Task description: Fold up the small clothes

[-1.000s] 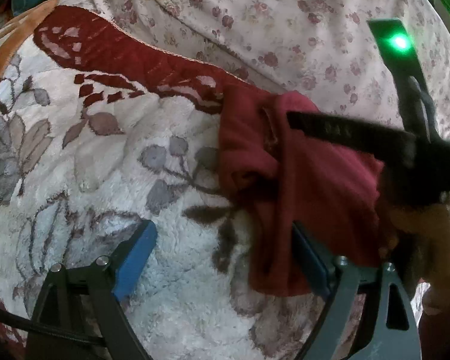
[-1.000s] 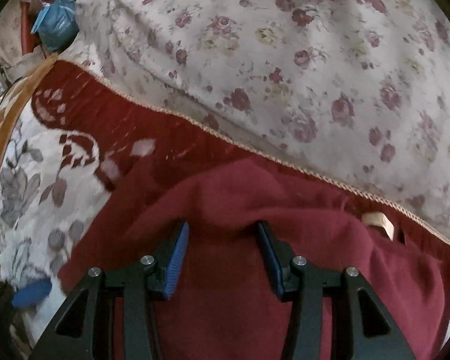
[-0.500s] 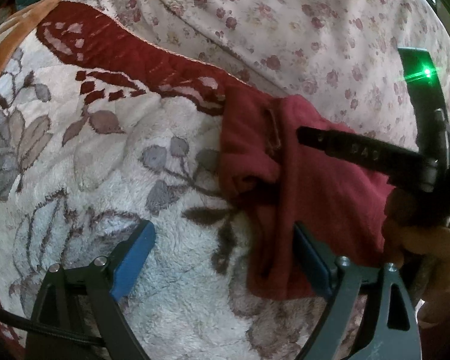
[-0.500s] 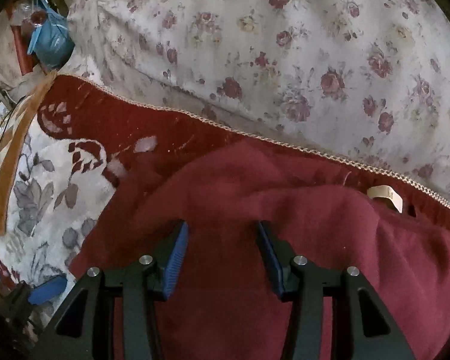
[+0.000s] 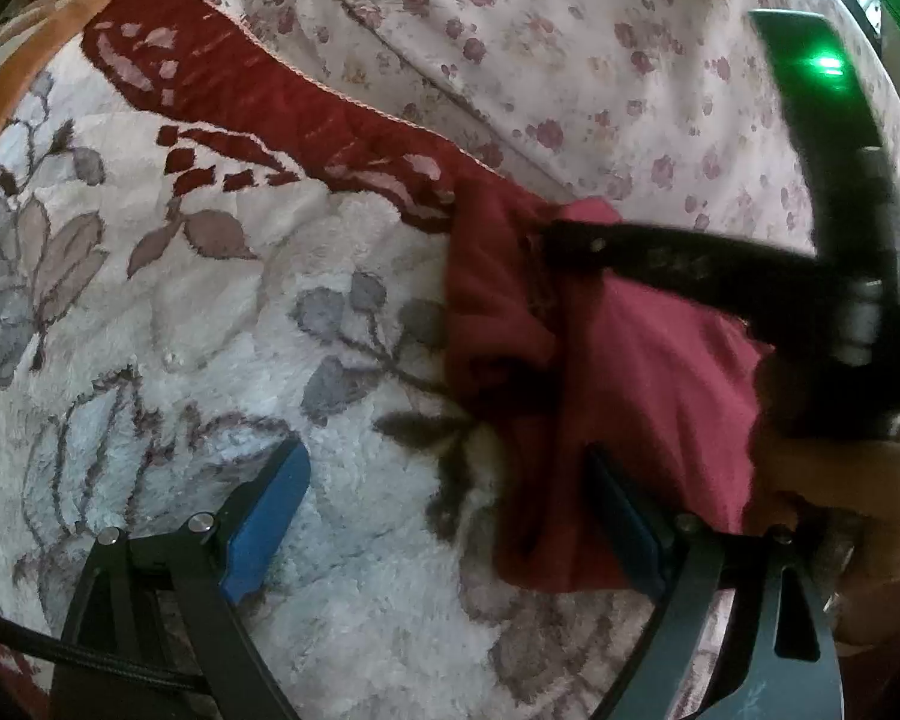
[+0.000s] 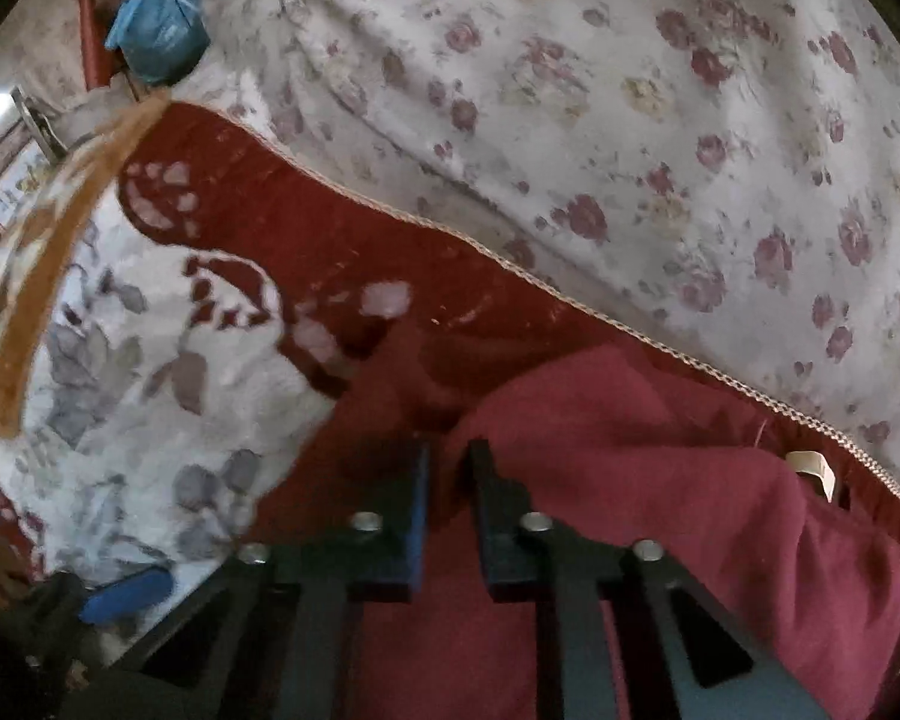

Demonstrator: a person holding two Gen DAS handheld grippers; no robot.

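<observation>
Red garment [image 6: 660,480] lying rumpled on the fleece blanket [image 5: 222,324], beside the floral sheet [image 6: 630,90]. Right tongs [image 6: 450,516] pinched together on a ridge of the cloth, probably to lift an edge for folding. Left tongs [image 5: 450,528] spread wide at the garment's near edge, clamping nothing. No containers holding clothes in view.
</observation>
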